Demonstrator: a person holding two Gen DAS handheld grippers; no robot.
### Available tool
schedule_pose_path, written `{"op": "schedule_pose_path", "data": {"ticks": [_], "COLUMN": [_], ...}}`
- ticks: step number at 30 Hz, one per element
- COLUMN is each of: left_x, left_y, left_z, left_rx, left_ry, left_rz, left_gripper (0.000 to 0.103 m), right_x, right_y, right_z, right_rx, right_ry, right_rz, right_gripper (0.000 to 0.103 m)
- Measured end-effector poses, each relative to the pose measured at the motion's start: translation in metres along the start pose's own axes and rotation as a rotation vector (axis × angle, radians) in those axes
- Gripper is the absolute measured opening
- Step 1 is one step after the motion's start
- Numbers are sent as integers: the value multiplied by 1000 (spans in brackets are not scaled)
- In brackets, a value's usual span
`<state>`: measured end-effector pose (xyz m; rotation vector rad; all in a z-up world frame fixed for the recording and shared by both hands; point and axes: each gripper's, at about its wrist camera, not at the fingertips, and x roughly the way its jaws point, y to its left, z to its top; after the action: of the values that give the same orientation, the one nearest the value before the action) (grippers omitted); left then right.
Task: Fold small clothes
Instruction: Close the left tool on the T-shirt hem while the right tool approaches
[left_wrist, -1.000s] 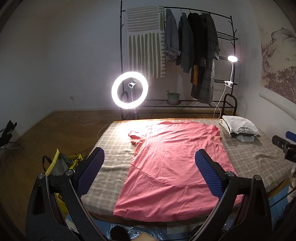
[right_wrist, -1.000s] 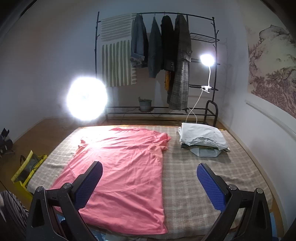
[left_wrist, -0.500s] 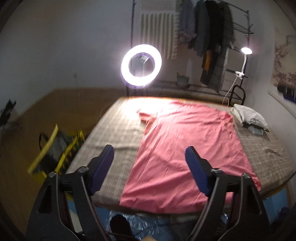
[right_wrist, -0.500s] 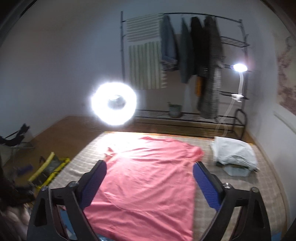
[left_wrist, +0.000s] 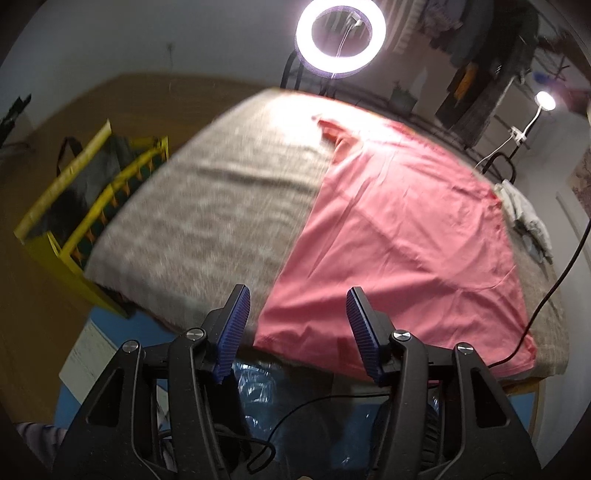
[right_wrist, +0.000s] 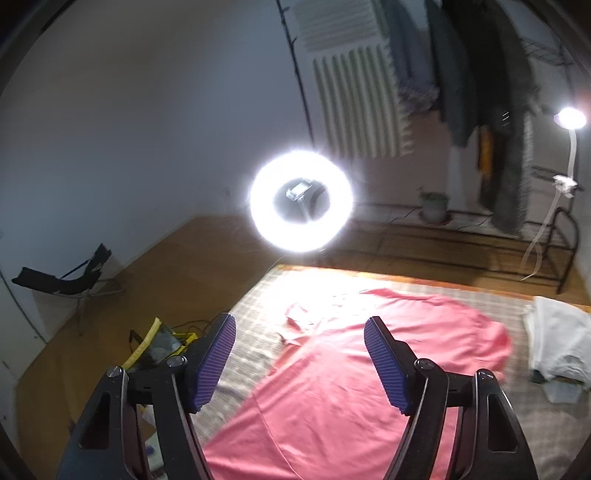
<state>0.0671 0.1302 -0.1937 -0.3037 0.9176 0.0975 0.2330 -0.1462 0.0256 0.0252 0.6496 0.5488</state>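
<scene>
Far left on the wooden floor stands a yellow-edged open bag (left_wrist: 92, 184), just beside the bed's left side. The bed's grey-beige checked cover (left_wrist: 207, 206) spreads out bare on its left half. Next comes the left gripper (left_wrist: 295, 328) with its ribbed blue pads, pointing steeply down at the near edge of the bed; its jaws have just been closing but stand apart, with nothing between them, and the near-left hem corner of the shirt lies beyond the gap. The salmon-pink short-sleeved T-shirt (left_wrist: 399, 236) lies flat across the middle and right of the cover, its hem near, its collar far, one sleeve crumpled at the far left. Behind the bed glows a white ring light (left_wrist: 341, 35). The right gripper (right_wrist: 300, 354) hangs above the shirt; its jaws have also just been closing, and they too gape on nothing. At the far right sits a stack of folded pale clothes (right_wrist: 559, 343), beside the shirt.
</scene>
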Motion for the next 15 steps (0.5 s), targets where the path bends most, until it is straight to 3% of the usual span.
{"op": "schedule_pose_path", "data": {"ticks": [5,15], "left_x": [32,65], "left_y": [15,28], "left_z": [-8,-11], "left_rx": [-53,-117], "left_ry": [75,148], "left_rz": [20,0], "left_gripper": [56,56], "right_x": [88,252], "right_y": [-8,-16], "right_z": [15,-2], "right_rx": [29,68], "right_ry": [110,337], "right_rz": [8,24], "right_gripper": [70,68]}}
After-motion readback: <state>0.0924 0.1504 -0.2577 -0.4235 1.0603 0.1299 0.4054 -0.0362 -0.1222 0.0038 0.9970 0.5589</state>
